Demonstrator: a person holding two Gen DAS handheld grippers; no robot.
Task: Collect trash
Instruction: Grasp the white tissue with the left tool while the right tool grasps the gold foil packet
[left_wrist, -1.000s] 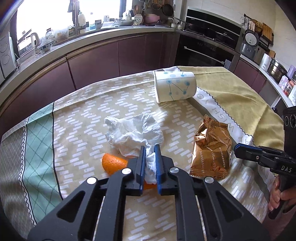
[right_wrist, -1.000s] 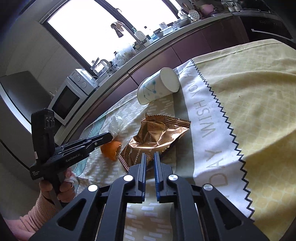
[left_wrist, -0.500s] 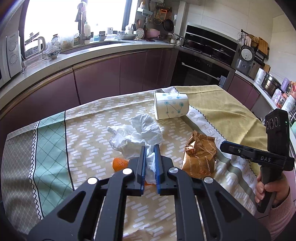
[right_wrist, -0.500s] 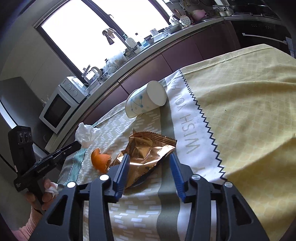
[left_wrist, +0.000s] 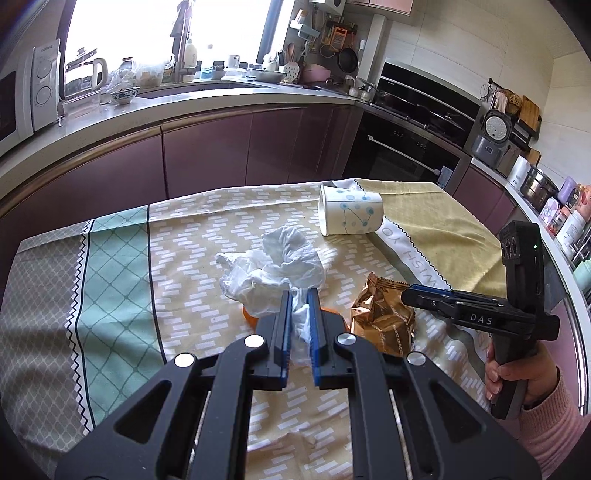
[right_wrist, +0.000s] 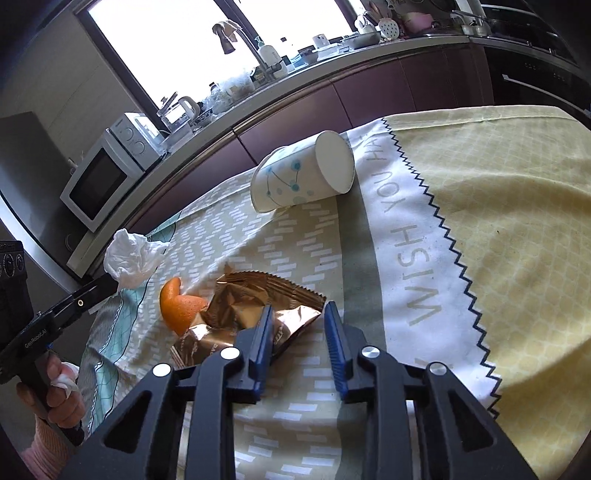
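Left gripper (left_wrist: 297, 295) is clamped tight on the tissue (left_wrist: 273, 266), blue pads pinching a white tail of it while the crumpled bulk billows out past the fingertips, lifted clear of the tablecloth (left_wrist: 122, 280). From the right wrist view that same tissue (right_wrist: 129, 256) hangs off the tip of the left gripper (right_wrist: 107, 284), up above the cloth's (right_wrist: 498, 240) green edge.

Now the wrapper (right_wrist: 255, 314), our landmark: a crinkled bronze packet lying flat on the cloth. The peel (right_wrist: 179, 306), bright orange, sits touching the wrapper's left side in the right wrist view. The cup (right_wrist: 303, 173), white with blue dots, lies on its side well beyond the wrapper, its base facing the right camera, right at the white band of lettering.

Right gripper (right_wrist: 297, 308) has its jaws closing, straddling the wrapper's near corner; the left pad is on the foil, the right pad is not yet touching, bare cloth showing beside it. In the left wrist view the right gripper (left_wrist: 406, 293) reaches in from the right, tip over the wrapper (left_wrist: 382, 317), with the peel (left_wrist: 251, 317) peeking out under the tissue.
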